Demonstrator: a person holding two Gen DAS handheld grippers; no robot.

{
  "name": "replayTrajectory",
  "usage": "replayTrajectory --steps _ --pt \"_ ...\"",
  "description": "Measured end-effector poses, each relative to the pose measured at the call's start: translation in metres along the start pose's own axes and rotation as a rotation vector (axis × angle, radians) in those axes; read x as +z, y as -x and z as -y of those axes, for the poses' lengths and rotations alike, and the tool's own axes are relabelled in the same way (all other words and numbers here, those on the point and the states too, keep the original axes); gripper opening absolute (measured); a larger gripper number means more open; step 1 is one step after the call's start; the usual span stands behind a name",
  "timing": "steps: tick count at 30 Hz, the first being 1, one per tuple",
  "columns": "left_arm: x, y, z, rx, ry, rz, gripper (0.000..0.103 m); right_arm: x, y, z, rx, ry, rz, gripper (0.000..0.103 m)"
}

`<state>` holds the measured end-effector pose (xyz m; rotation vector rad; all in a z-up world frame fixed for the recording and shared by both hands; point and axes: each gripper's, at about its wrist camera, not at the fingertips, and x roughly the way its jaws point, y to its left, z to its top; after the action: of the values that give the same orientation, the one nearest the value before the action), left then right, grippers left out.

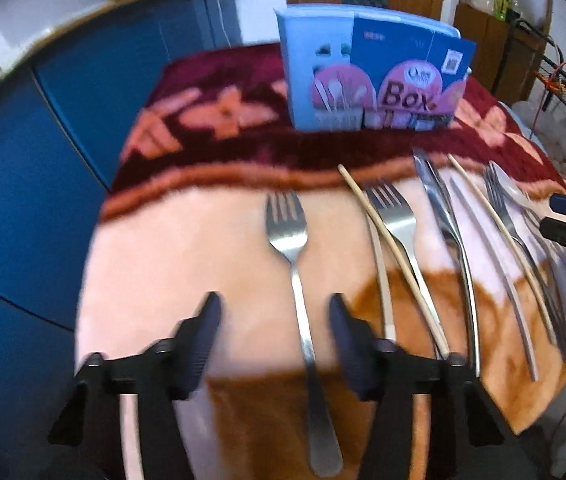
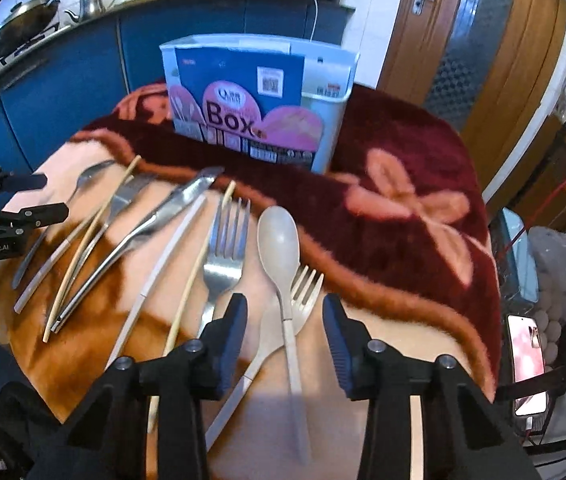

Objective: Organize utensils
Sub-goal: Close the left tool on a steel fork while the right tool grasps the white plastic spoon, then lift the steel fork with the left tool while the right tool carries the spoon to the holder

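Observation:
A steel fork (image 1: 287, 236) lies on the blanket, its handle running between the fingers of my left gripper (image 1: 275, 320). The jaws stand apart with gaps on both sides, so it is open. My right gripper (image 2: 285, 324) is open over a beige spoon (image 2: 279, 244) that crosses a beige fork (image 2: 305, 288); neither pad touches them. A blue utensil box (image 1: 363, 80) (image 2: 251, 100) stands upright at the far side. Between the grippers lie a second steel fork (image 1: 393, 216), a knife (image 2: 171, 208), chopsticks (image 1: 387, 236) and other cutlery. The right gripper (image 1: 559, 214) shows at the left wrist view's right edge.
A fleecy maroon and peach blanket (image 2: 403, 200) covers the table. Blue cabinets (image 1: 23, 200) stand close on the left, with a wok (image 2: 19, 20) and kettle (image 2: 93, 2) on the counter. A phone (image 2: 527, 344) and wire racks sit off the table's right edge.

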<state>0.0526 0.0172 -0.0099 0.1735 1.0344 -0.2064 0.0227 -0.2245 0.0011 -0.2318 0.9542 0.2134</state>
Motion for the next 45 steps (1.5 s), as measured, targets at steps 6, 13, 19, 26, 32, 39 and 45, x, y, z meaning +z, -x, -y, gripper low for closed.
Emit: replayTrajectory --steps 6,13,19,26,32,39,45 --pt "0.005 -0.006 0.006 -0.044 -0.016 -0.043 0.024 0.004 -0.002 0.000 0.008 0.009 -0.034 0.041" --pt "0.017 -0.010 0.010 -0.034 -0.040 -0.100 0.024 0.018 -0.015 -0.003 0.003 0.030 -0.085 0.037" --pt "0.026 -0.015 0.004 -0.072 -0.001 -0.092 0.012 0.035 -0.027 -0.005 0.001 0.048 -0.108 0.037" --pt "0.026 -0.014 -0.004 -0.121 0.018 -0.081 0.004 0.044 -0.045 -0.002 0.007 0.027 -0.141 0.036" --pt "0.018 -0.007 -0.012 -0.195 0.054 -0.018 0.004 0.043 -0.043 -0.001 -0.001 0.009 -0.106 0.030" --pt "0.006 0.023 -0.011 -0.225 0.059 0.142 0.003 0.034 -0.011 -0.001 0.018 -0.052 0.044 0.029" --pt "0.005 0.057 -0.010 -0.236 0.076 0.321 0.003 0.028 0.022 0.005 0.055 -0.152 0.212 0.029"
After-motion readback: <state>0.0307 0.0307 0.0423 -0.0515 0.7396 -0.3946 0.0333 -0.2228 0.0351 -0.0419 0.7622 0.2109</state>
